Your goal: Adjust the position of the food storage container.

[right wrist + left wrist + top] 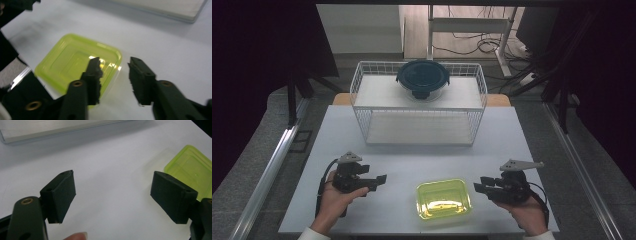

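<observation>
Yellow-green container (444,199), a shallow rectangular translucent tub with rounded corners, lies flat near the front edge of the white bench (422,165), between the two hand-held tools. Behind it, toward the far side of the bench, stands a white wire basket rack (419,102), the largest thing there, and on its upper shelf sits a round dark blue lidded bowl (423,77). The left tool (380,179), held in the person's left hand (337,197), hovers just left of the container with its jaws spread wide and bare bench between them; in the left gripper view, the container's corner (192,167) shows beyond one jaw. The right tool (478,187), held in the right hand (524,212), sits just beside the container's right edge. In the right gripper view, the right tool's jaws are partly open, gripping nothing, with one jaw over the container's rim (75,60) and the other over bare bench.
</observation>
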`<move>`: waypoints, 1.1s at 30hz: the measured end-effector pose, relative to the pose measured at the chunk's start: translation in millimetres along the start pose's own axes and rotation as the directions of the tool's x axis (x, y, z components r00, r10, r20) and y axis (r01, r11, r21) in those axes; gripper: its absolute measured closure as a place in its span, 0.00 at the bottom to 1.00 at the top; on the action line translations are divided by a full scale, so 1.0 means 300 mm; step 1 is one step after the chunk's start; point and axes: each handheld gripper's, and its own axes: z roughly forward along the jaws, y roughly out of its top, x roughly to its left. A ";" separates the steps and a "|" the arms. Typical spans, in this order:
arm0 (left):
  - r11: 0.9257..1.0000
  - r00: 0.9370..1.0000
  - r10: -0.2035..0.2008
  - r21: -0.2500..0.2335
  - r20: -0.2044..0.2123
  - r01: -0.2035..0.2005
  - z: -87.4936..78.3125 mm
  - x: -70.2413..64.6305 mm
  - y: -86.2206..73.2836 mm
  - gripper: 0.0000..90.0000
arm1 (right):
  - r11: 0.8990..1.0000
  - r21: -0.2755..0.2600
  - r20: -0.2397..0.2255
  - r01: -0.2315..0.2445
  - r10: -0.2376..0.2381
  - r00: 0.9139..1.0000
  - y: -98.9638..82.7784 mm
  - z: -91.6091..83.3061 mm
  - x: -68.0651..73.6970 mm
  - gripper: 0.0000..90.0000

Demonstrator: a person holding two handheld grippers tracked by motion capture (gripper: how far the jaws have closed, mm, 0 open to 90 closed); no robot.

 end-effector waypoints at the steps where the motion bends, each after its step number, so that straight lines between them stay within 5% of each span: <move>1: 1.000 1.000 0.000 0.002 0.000 0.000 0.002 0.001 -0.001 0.22 | 0.999 0.027 0.004 0.030 -0.030 1.000 -0.020 -0.002 0.016 0.82; 5: 1.000 1.000 -0.008 0.017 -0.002 0.008 0.011 0.004 -0.007 0.22 | 0.992 0.090 -0.030 0.092 -0.090 0.996 -0.052 0.012 0.059 0.96; 8: 0.999 1.000 -0.024 0.024 0.015 0.023 0.016 0.004 -0.009 0.22 | 0.984 0.118 -0.045 0.133 -0.129 0.991 -0.062 0.020 0.083 0.98; 10: 0.998 0.996 -0.061 0.023 0.066 0.059 0.015 0.005 -0.007 0.22 | 0.975 0.147 -0.059 0.167 -0.160 0.985 -0.072 0.036 0.109 0.99; 14: 0.999 0.999 -0.024 0.022 0.035 0.024 0.012 -0.010 -0.004 0.22 | 0.953 0.206 -0.116 0.221 -0.200 0.973 -0.089 0.086 0.154 0.99; 15: 1.000 0.999 -0.022 0.021 0.029 0.021 0.012 -0.011 -0.006 0.22 | 0.940 0.240 -0.143 0.242 -0.213 0.967 -0.099 0.118 0.175 0.99; 21: 0.999 0.999 -0.031 0.023 0.028 0.030 0.013 -0.008 -0.009 0.22 | 0.913 0.295 -0.167 0.283 -0.242 0.956 -0.114 0.195 0.213 0.99; 30: 0.999 0.999 -0.042 0.026 0.026 0.041 0.013 0.003 -0.013 0.22 | 0.901 0.302 -0.155 0.311 -0.275 0.949 -0.113 0.231 0.239 0.99; 33: 0.999 0.999 -0.041 0.030 0.026 0.040 0.015 0.006 -0.014 0.22 | 0.913 0.288 -0.115 0.288 -0.266 0.957 -0.105 0.252 0.240 0.99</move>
